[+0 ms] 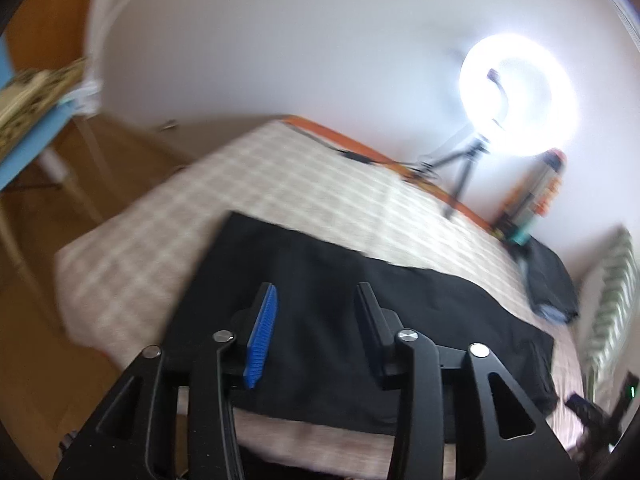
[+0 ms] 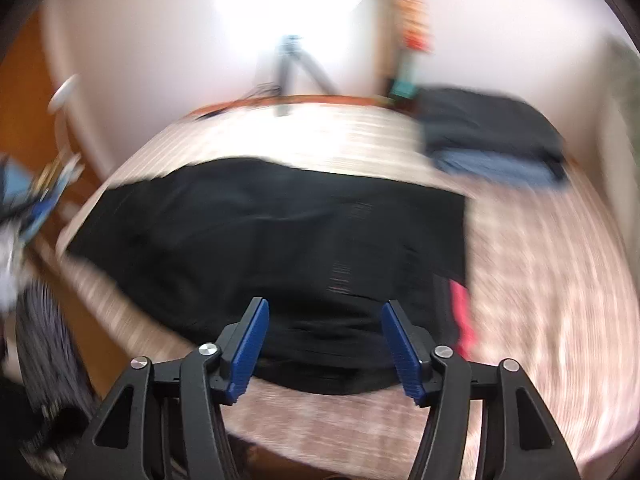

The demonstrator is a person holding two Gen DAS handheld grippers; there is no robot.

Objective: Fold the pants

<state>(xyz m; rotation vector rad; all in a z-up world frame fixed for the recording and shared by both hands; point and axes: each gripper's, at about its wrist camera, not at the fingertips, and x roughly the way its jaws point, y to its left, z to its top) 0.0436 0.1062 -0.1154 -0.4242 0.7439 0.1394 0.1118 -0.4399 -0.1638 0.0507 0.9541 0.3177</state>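
Note:
Black pants lie spread flat on a checked beige bedcover. They also show in the right wrist view, with a pink-red strip at their right edge. My left gripper is open and empty, held above the near part of the pants. My right gripper is open and empty, above the near edge of the pants. Both views are motion-blurred.
A stack of folded dark and blue clothes sits at the bed's far right. A ring light on a tripod stands by the white wall. A blue table and wooden floor lie to the left.

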